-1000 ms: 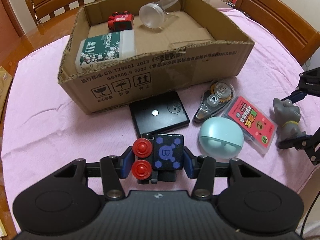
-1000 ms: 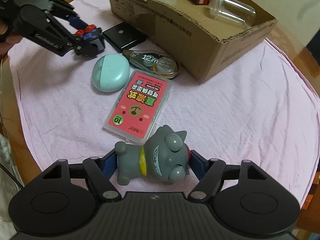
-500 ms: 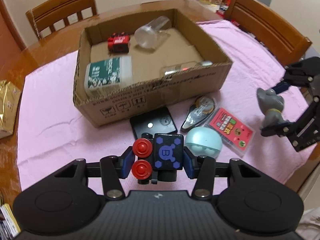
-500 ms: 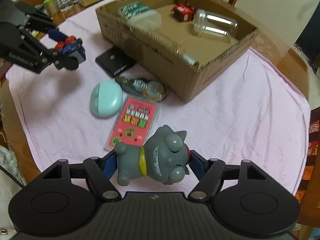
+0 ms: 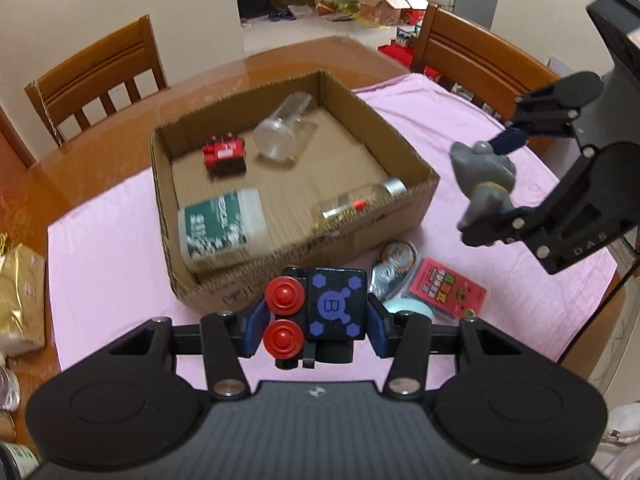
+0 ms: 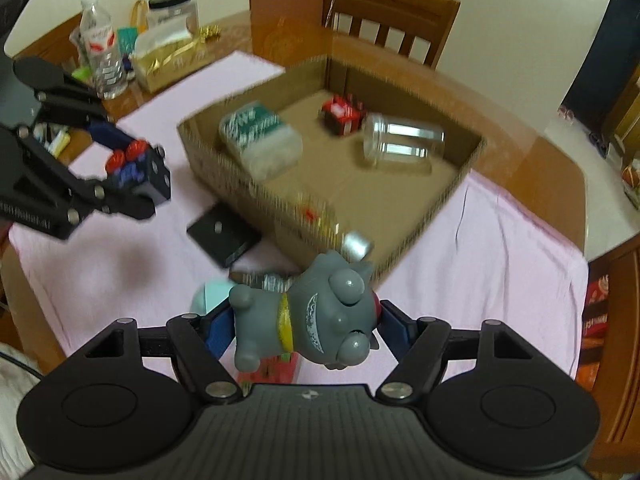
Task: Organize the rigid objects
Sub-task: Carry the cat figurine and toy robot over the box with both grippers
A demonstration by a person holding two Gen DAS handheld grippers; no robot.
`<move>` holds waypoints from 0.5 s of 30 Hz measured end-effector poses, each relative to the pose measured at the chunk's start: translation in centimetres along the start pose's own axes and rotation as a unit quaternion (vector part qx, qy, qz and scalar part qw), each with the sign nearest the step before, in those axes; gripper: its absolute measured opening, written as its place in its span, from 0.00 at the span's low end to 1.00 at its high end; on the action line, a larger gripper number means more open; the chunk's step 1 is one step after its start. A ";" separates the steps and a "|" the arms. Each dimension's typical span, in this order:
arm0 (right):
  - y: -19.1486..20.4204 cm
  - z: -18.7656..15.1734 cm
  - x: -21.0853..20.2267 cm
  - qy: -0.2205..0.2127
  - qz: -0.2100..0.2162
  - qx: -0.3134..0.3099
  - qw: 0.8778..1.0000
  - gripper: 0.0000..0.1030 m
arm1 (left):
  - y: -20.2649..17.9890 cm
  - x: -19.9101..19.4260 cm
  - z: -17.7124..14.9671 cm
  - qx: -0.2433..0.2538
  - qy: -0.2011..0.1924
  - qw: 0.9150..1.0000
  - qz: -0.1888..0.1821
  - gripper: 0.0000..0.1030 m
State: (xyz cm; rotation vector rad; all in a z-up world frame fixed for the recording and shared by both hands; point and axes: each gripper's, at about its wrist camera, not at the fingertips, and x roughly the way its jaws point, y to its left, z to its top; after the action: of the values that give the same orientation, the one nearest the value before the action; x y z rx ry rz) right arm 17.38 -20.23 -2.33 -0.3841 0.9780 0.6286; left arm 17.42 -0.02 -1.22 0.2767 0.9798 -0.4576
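Observation:
My left gripper [image 5: 316,316] is shut on a black cube toy [image 5: 334,304] with red buttons, held above the near wall of the cardboard box [image 5: 416,160]. My right gripper [image 6: 304,326] is shut on a grey cat figurine [image 6: 320,320], held in the air to the right of the box; the cat also shows in the left wrist view [image 5: 482,184]. In the box lie a red toy [image 5: 224,154], a clear jar [image 5: 284,134], a green and white pack [image 5: 222,230] and a small glass bottle [image 5: 356,204].
On the pink cloth [image 5: 100,248] by the box lie a black pad [image 6: 222,236], a tape dispenser [image 5: 394,258], a red card pack [image 5: 448,290] and a mint case [image 5: 408,308]. Wooden chairs [image 5: 96,76] stand behind. Bottles and a gold pack [image 6: 168,60] sit at the left.
Both grippers have risen with their objects and moved closer to the box. The view now looks down into the box from higher up.

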 end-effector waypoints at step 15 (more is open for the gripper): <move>-3.0 7.3 4.6 -0.019 -0.035 0.046 0.998 0.75 | 3.3 0.0 3.1 0.001 -0.033 0.999 0.025 0.48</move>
State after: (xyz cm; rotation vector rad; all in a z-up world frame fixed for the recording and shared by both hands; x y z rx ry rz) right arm 25.86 -16.90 -2.49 -0.3215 0.9499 0.5236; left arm 21.35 1.52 0.49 0.2860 0.9064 -0.4197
